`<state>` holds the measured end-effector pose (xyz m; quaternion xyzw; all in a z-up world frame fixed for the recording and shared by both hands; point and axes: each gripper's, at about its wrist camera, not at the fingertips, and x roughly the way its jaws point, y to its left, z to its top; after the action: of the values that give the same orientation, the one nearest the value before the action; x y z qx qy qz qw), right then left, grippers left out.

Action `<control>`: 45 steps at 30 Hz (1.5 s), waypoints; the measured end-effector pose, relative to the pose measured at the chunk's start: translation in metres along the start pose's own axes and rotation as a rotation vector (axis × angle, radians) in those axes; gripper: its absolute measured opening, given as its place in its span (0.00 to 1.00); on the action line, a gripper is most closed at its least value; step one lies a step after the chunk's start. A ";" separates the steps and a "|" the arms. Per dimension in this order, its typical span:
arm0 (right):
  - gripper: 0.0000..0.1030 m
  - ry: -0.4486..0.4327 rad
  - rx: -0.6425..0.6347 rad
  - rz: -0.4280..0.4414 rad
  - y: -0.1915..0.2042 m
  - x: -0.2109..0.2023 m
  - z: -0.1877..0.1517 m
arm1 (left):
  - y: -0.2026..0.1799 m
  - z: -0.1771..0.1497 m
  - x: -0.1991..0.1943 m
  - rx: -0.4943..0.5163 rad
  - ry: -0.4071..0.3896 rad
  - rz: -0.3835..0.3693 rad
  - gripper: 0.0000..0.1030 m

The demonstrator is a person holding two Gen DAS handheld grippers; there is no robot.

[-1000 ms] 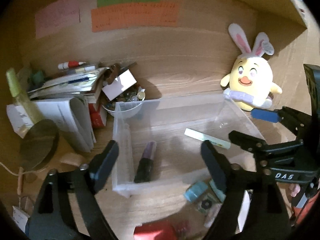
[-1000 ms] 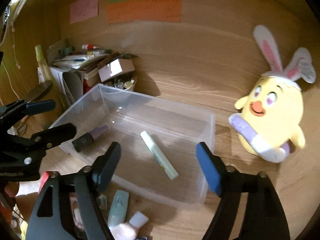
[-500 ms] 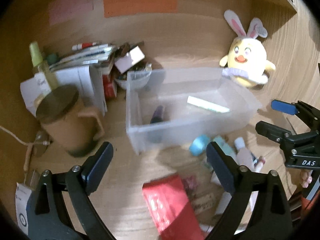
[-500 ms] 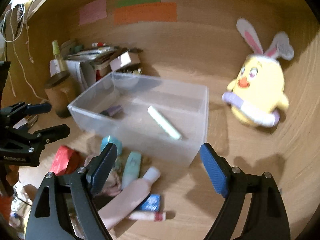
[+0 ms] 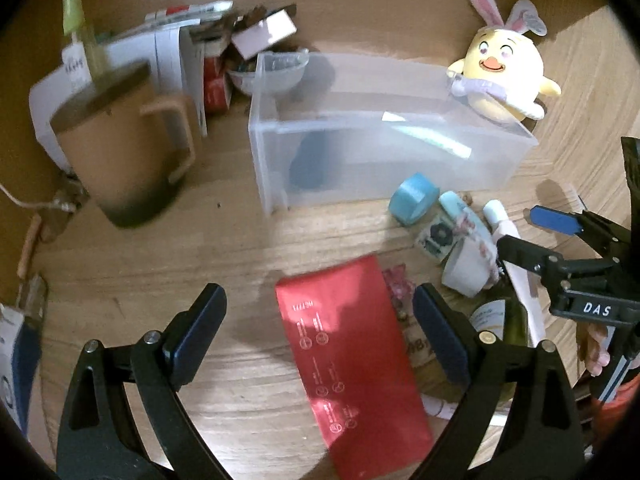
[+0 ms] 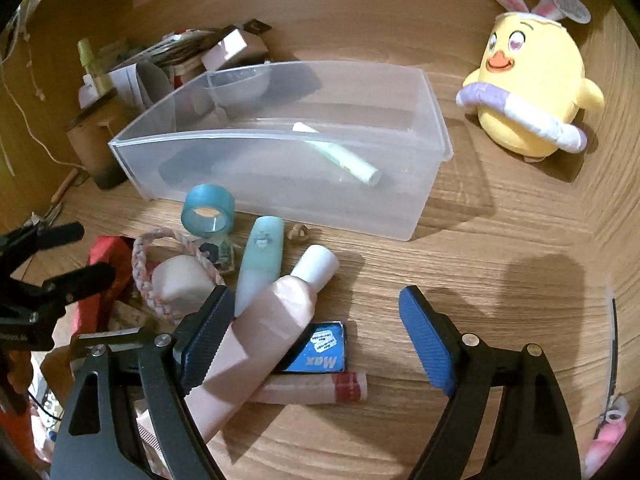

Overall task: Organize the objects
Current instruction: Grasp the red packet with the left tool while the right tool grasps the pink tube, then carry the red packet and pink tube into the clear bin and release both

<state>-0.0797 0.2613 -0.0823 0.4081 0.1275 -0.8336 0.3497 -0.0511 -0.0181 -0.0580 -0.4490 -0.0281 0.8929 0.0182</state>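
I held the left gripper (image 5: 318,340) wide apart over the red packet (image 5: 352,364) and the right gripper (image 6: 316,336), empty and closing slightly, by the pink bottle (image 6: 272,320), since both lay on the counter (image 6: 480,248) outside the clear bin (image 6: 280,168).

"DAS" in white letters on the black body of the right gripper (image 5: 560,236). "Max", upside down, on a small blue packet (image 6: 320,350) lying under the pink tube (image 6: 260,328). Print on the red envelope (image 5: 352,364) too small to read.
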 end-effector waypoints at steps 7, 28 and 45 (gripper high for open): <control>0.47 0.017 0.002 0.062 -0.001 0.005 0.000 | 0.003 -0.007 0.011 -0.037 0.038 -0.032 0.92; 0.14 -0.055 -0.007 0.015 -0.016 -0.018 0.005 | 0.009 -0.006 -0.008 -0.064 -0.047 -0.046 0.52; 0.14 -0.234 0.008 0.029 -0.018 -0.077 0.033 | 0.003 0.035 -0.057 -0.058 -0.224 -0.047 0.52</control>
<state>-0.0793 0.2941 -0.0035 0.3115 0.0764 -0.8708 0.3726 -0.0448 -0.0256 0.0079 -0.3458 -0.0663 0.9357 0.0227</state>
